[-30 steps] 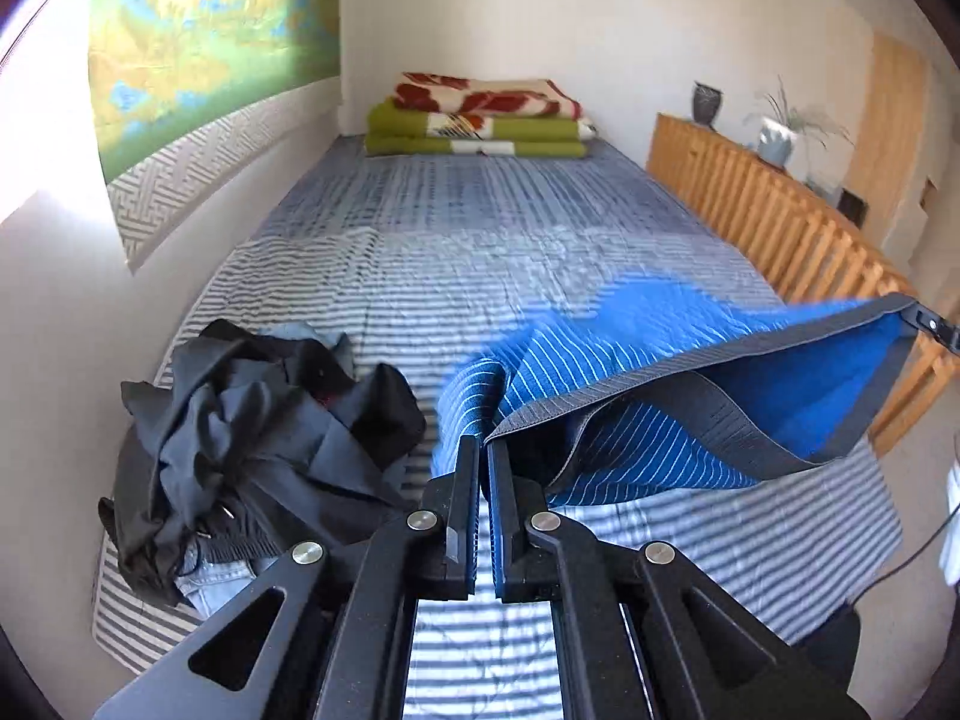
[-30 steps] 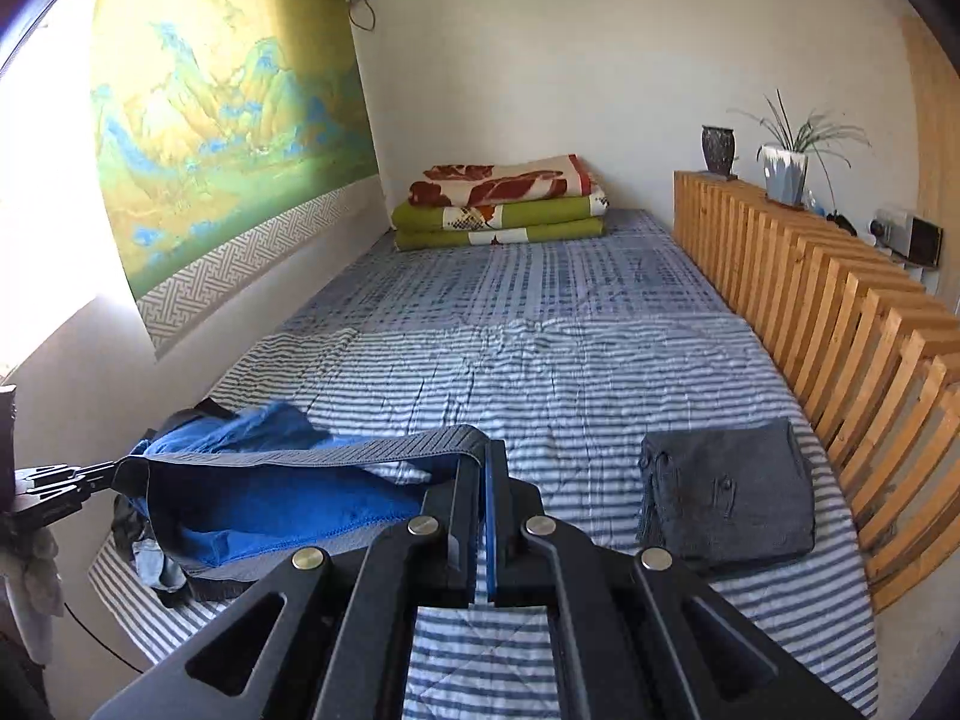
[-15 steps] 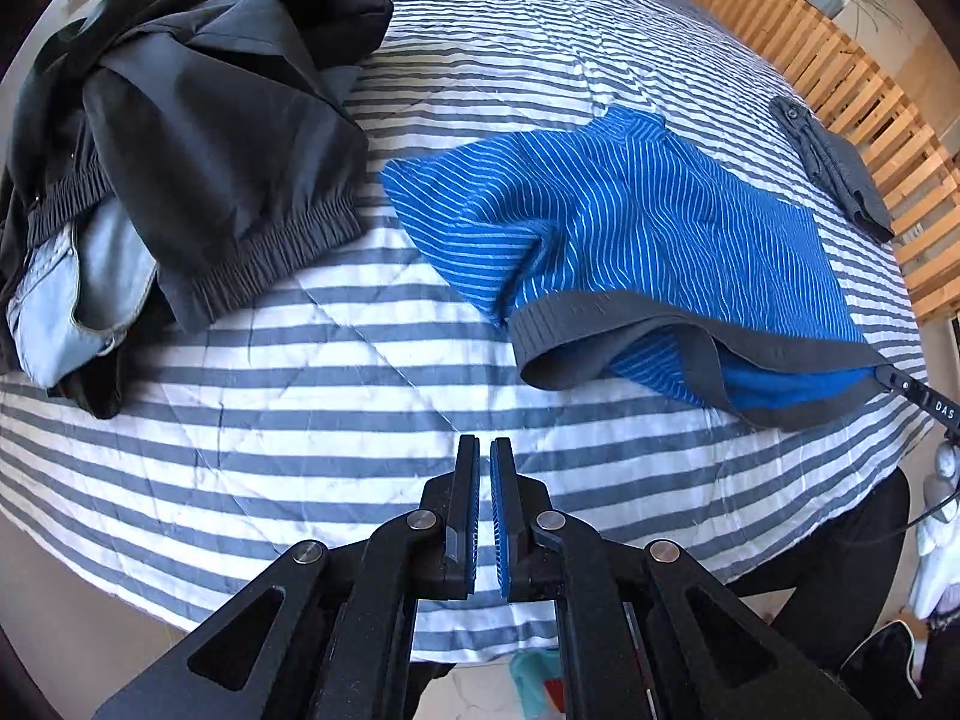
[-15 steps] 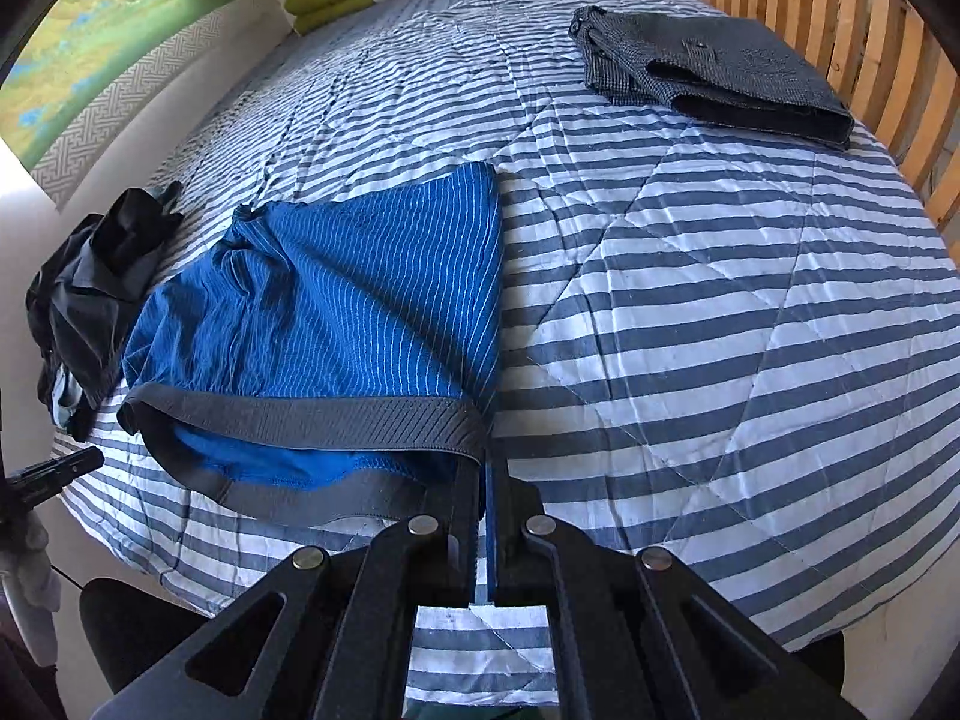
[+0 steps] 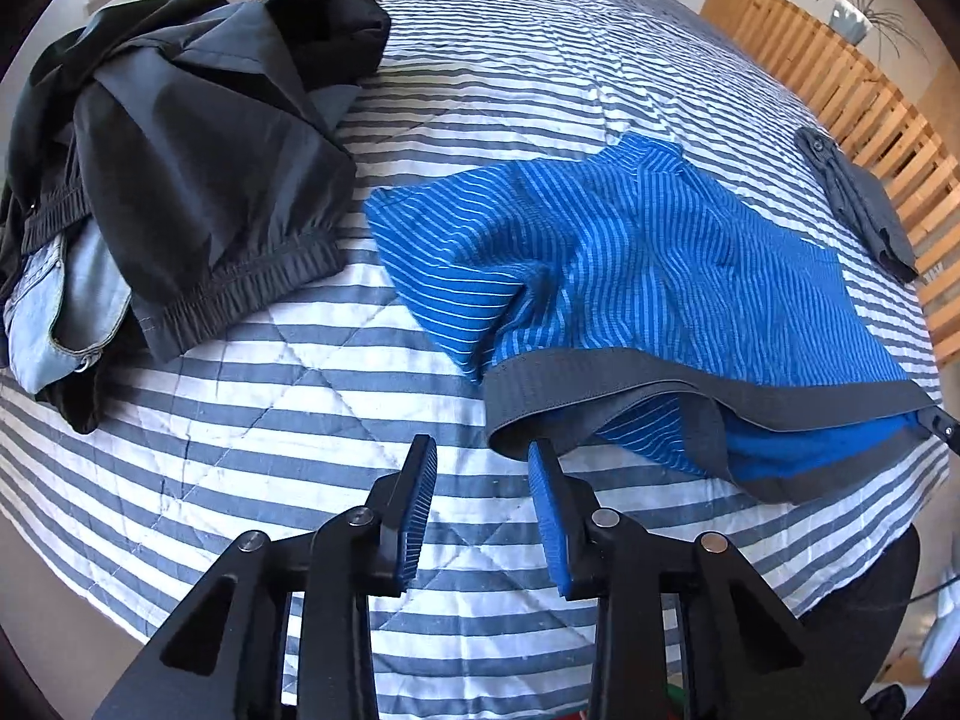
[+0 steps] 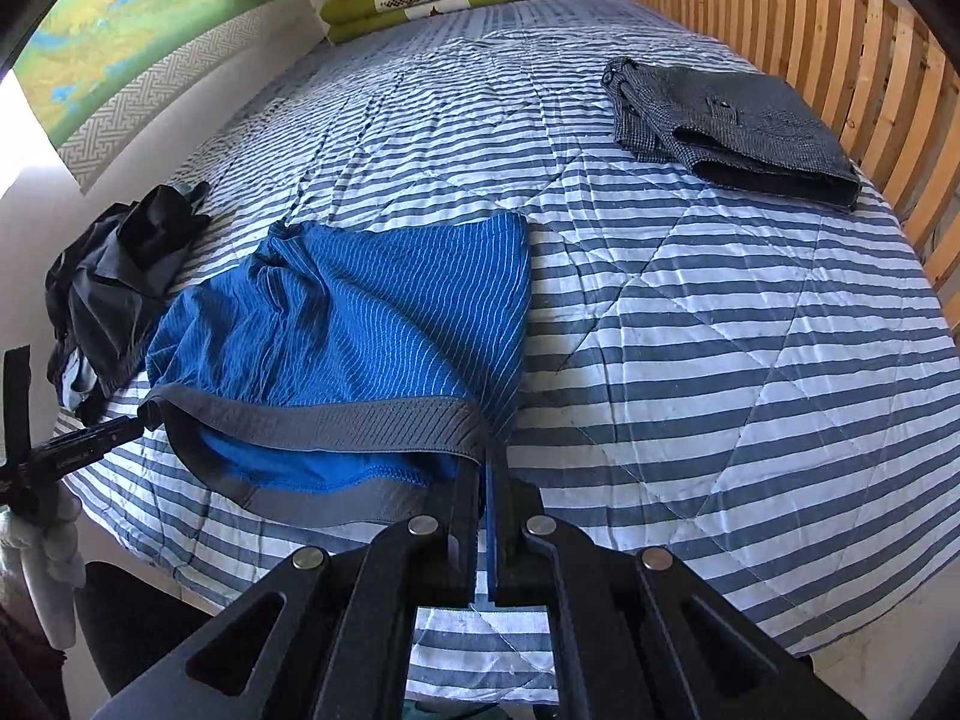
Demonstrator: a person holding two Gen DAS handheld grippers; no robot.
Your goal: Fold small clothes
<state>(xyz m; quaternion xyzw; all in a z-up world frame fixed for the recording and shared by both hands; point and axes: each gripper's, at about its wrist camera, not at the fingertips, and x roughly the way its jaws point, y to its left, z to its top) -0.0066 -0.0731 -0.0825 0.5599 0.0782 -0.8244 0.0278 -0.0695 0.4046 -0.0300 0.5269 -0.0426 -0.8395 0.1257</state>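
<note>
Left gripper (image 5: pixel 482 457): jaws parted, empty, just short of the grey waistband (image 5: pixel 600 369) of the blue striped shorts (image 5: pixel 660 252), spread on the striped quilt (image 5: pixel 300 420); dark clothes pile (image 5: pixel 180 150) at left.

Right gripper (image 6: pixel 483 468): clamped on waistband corner (image 6: pixel 474 426) of shorts (image 6: pixel 372 312); folded grey garment (image 6: pixel 738 120) well apart, near slatted wooden rail (image 6: pixel 840 48).
</note>
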